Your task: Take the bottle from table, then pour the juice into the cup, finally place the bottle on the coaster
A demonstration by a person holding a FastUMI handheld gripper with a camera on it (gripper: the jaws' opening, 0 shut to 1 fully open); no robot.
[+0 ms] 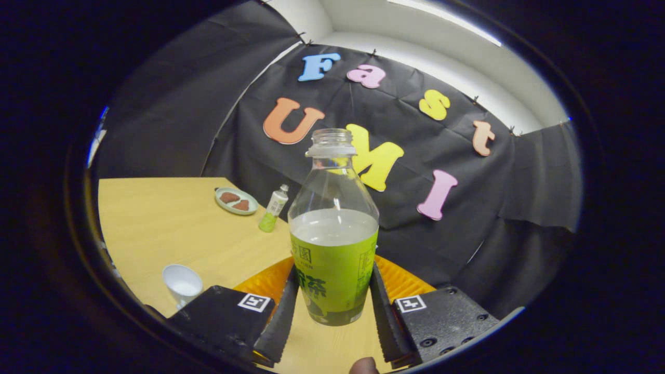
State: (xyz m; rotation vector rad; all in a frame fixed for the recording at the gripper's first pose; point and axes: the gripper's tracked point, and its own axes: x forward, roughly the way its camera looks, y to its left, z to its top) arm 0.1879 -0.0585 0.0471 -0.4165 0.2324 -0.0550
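Clear glossy plastic bottle [333, 228], wood-grain table [171, 228]

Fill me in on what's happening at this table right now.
A person is working a handheld gripper, and its fingers are pressed on either side of an uncapped bottle with a green label, holding it upright above the wooden table. The bottle is about half full of pale juice. A white cup stands just beside the fingers. Farther back sit a small plate with two brown pieces and a small green bottle. An orange ribbed coaster lies under and behind the held bottle.
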